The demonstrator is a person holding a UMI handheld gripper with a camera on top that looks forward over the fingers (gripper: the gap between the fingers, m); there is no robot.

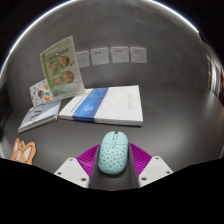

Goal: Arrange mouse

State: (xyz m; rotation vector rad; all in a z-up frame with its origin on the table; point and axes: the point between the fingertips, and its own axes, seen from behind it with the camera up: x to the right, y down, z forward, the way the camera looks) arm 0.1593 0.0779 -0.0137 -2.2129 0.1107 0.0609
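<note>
A pale mint computer mouse (113,151) with a dotted shell sits between my gripper's two fingers, nose pointing away. My gripper (113,157) is shut on it: the magenta pads (88,158) touch its left and right sides. The mouse is over the near part of the grey table (175,115). I cannot tell whether its underside rests on the table.
A white book with a blue stripe (105,104) lies just beyond the mouse. A second book (40,116) lies to its left. An illustrated booklet (62,68) stands upright behind them. White wall sockets (120,55) are on the back wall. An orange object (24,152) is near left.
</note>
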